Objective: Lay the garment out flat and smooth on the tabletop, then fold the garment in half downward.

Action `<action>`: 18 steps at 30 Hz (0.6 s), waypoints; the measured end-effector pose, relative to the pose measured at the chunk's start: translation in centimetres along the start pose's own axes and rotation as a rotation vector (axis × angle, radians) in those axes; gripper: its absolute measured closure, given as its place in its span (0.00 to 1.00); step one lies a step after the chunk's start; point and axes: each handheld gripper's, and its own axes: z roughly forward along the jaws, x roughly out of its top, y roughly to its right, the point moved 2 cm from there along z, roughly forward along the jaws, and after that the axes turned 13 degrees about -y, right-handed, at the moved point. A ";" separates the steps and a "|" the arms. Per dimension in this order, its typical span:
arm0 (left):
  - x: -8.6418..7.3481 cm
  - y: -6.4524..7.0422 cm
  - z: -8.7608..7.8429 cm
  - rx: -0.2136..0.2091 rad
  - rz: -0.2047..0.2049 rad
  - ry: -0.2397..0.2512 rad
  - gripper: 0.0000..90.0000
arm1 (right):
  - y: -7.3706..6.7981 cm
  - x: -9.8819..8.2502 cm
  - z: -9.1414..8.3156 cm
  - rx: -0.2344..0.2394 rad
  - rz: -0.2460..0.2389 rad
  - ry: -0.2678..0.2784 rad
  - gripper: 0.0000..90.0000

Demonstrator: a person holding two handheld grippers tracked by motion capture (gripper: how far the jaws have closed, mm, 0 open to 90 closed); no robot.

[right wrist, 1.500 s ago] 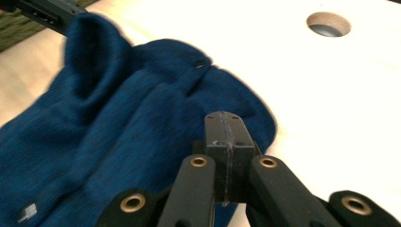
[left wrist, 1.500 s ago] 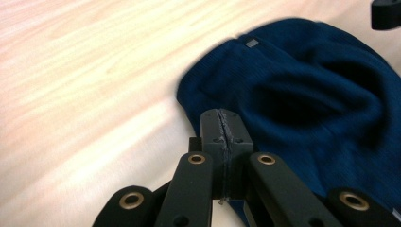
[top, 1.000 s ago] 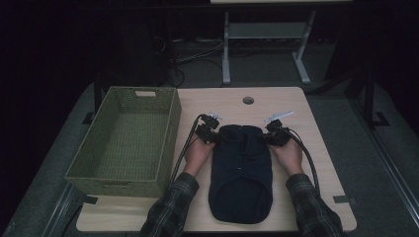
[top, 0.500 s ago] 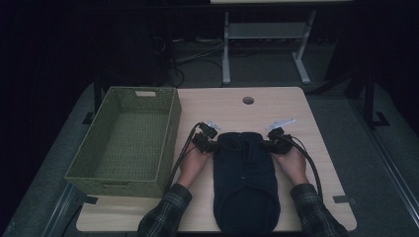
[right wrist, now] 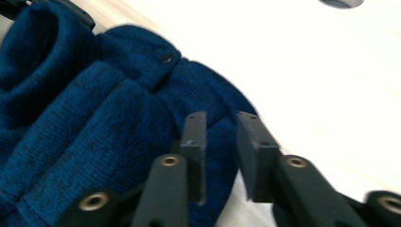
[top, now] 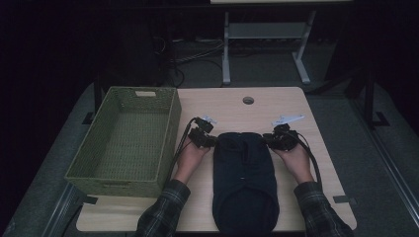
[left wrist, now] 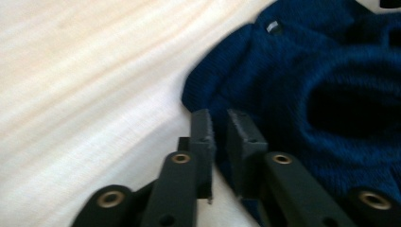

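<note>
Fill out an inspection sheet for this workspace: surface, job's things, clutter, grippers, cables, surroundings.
Surface: light wooden table with a round hole near its far edge.
Job's things: dark blue knit garment lies folded lengthwise in the middle, its near end at the table's front edge.
Clutter: empty green woven basket on the table's left side.
Grippers: left gripper and right gripper sit at the garment's far corners; both have just been opening, a narrow gap between the jaws, no fabric clamped.
Cables: a black cable trails back along each forearm.
Surroundings: dark room, a white desk frame and floor cables beyond the table.
</note>
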 end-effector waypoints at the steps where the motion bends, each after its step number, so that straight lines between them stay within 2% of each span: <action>1: 0.2 -0.2 -0.1 0.008 -0.002 0.002 0.82 | 0.2 0.2 -0.1 0.004 -0.006 -0.008 0.74; 5: 1.0 -1.1 -0.2 0.020 -0.010 0.027 0.70 | 1.0 0.6 -0.7 -0.020 0.008 0.040 0.68; 7: 1.3 -1.4 0.0 0.018 -0.010 0.023 0.64 | 1.6 0.8 -0.6 -0.006 0.018 0.024 0.63; 10: 1.6 -1.5 0.6 0.016 0.002 0.020 0.56 | 2.1 1.2 -0.6 -0.009 0.012 0.048 0.60; 13: 1.8 -1.5 1.1 0.020 0.010 0.015 0.50 | 2.4 1.3 -0.1 -0.002 0.021 0.059 0.56; 18: 2.1 -1.5 1.9 0.023 0.022 0.007 0.47 | 2.6 1.2 1.6 0.014 0.029 0.041 0.53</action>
